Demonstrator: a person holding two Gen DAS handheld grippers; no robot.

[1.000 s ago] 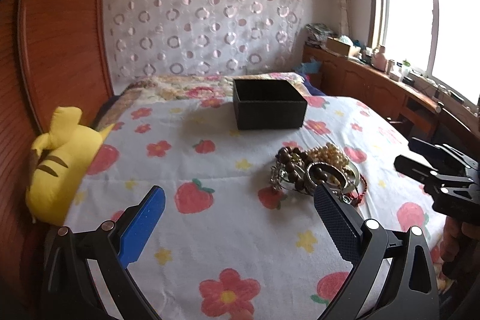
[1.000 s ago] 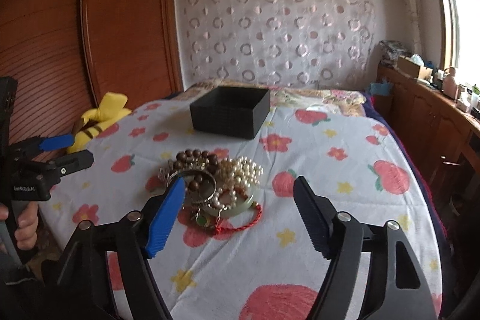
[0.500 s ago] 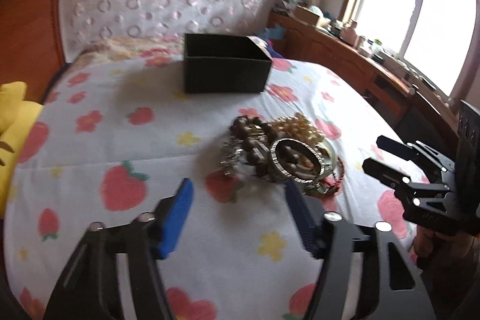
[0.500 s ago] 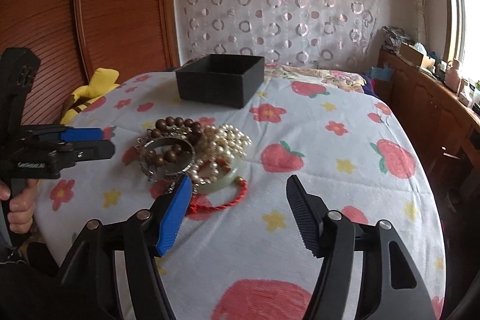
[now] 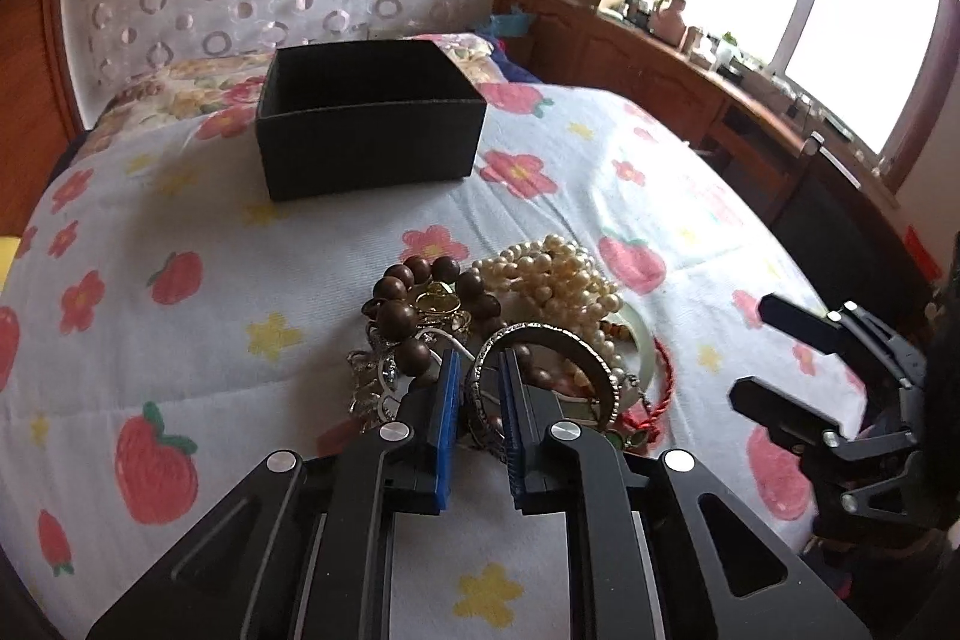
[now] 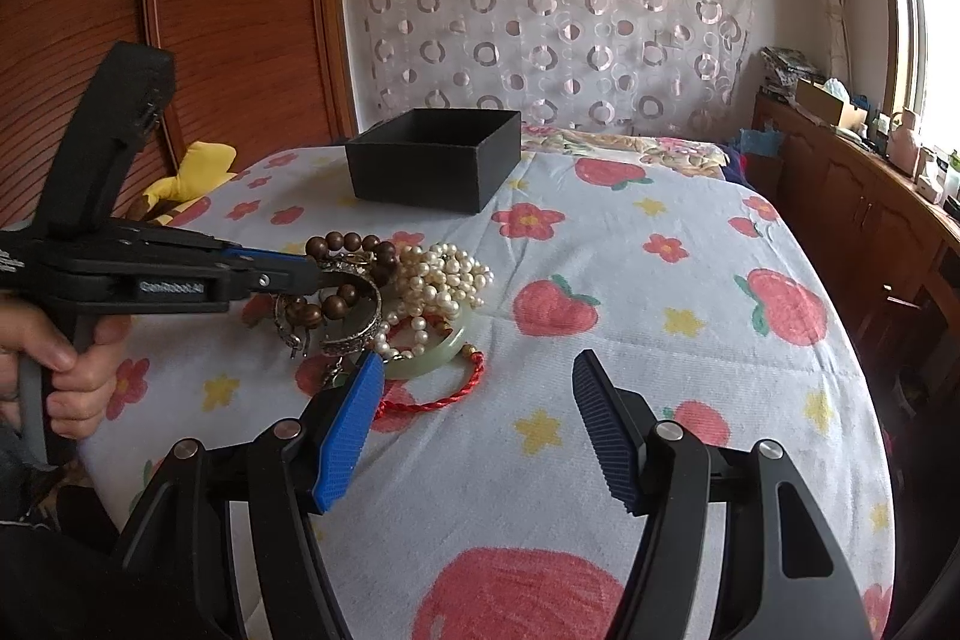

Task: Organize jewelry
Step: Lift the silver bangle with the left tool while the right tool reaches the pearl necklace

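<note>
A bed (image 6: pixel 690 316) fills the room, spread with a white quilt of strawberries and flowers; a ringed curtain (image 6: pixel 540 10) hangs beyond it and wooden cabinets (image 6: pixel 840 184) run under the window. The black box (image 5: pixel 369 118) sits open on the bed, our landmark. Nearer than the box lies the jewelry pile (image 5: pixel 510 334). There the left claw (image 5: pixel 480 388) has just been closing, its pads now clamping the silver bangle (image 5: pixel 543 340) rim. Right of the pile, well short of the box, the right claw (image 6: pixel 474 418) hangs spread, holding nothing.
</note>
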